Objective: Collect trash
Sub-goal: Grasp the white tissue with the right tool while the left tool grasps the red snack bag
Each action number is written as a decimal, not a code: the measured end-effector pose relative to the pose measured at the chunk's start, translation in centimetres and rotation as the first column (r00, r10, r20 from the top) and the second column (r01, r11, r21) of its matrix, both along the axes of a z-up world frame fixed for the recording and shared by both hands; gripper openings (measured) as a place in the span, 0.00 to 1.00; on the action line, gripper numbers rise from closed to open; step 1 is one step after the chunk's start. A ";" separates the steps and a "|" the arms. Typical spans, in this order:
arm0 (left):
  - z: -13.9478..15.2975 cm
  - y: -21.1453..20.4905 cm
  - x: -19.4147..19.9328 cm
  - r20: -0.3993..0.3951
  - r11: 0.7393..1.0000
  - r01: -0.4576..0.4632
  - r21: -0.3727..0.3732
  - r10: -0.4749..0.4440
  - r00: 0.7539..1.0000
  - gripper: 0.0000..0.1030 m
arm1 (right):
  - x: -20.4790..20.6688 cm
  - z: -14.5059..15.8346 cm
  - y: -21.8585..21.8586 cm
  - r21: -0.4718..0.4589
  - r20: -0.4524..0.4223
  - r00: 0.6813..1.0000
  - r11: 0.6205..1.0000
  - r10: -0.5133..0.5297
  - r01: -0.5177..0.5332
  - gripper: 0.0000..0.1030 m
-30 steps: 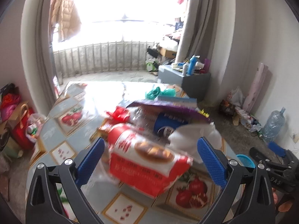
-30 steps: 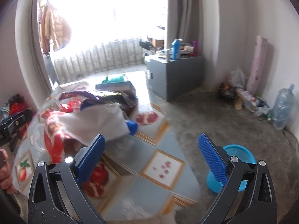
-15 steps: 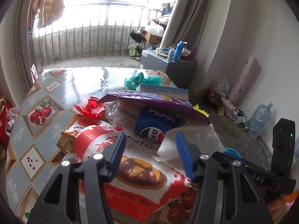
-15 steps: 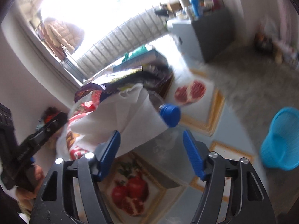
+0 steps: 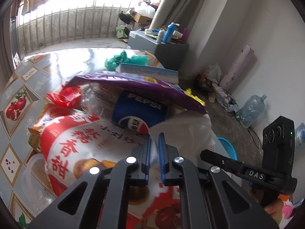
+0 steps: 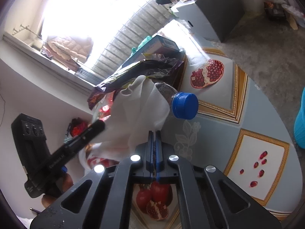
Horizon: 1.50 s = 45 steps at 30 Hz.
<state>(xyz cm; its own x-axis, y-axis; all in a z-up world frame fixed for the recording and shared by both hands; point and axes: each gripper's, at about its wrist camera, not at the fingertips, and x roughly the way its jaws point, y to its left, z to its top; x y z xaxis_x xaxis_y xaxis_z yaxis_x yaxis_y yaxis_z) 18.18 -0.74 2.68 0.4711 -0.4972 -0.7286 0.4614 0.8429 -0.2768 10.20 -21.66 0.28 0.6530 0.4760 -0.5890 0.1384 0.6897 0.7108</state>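
Left wrist view: I have the left gripper (image 5: 154, 153) with jaws nearly together, pinching thin white plastic film where the white bag (image 5: 183, 131) meets the red-and-white snack packet (image 5: 80, 148). Right gripper (image 6: 154, 150) has jaws pressed narrow on the same white plastic bag (image 6: 137, 114). Trash sits piled on the surface (image 6: 266, 133), a glossy blue-grey top with gold-framed pomegranate tiles: clear Pepsi bottle with blue label (image 5: 139, 112) and blue cap (image 6: 184, 105), purple foil wrapper (image 5: 133, 87) lying over it, crumpled red wrapper (image 5: 63, 97), long white-blue carton (image 5: 148, 72), green crumpled bag (image 5: 125, 60). Room: bare concrete floor (image 5: 225, 118), blue plastic basket (image 5: 228, 148) below the surface edge, grey cabinet (image 5: 167, 49) with bottles, balcony railing (image 5: 63, 26), large water jug (image 5: 251, 110) against the wall.
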 end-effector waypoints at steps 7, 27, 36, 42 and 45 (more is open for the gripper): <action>-0.1 -1.7 -3.8 -0.050 0.992 0.117 -0.043 -0.119 0.992 0.05 | -1.9 0.6 -1.4 0.009 0.010 1.000 1.000 -0.004 0.004 0.00; -4.6 -1.2 -12.1 -0.171 0.983 0.154 -0.096 -0.169 0.971 0.21 | -7.5 -0.8 -3.0 -0.103 -0.101 0.994 0.995 -0.028 0.017 0.30; -2.8 3.2 -12.3 -0.079 0.994 0.081 -0.074 -0.087 0.993 0.21 | -5.2 -2.1 0.4 -0.198 -0.153 0.988 0.979 0.018 -0.049 0.38; -0.4 6.7 -11.6 0.047 0.998 -0.002 -0.060 0.005 0.999 0.21 | -4.1 -1.6 3.8 -0.409 -0.143 0.989 0.909 0.028 -0.084 0.23; 0.0 6.3 -11.3 0.120 1.000 -0.008 -0.017 0.010 0.993 0.21 | -3.8 -1.7 4.5 -0.476 -0.151 0.988 0.875 0.018 -0.089 0.03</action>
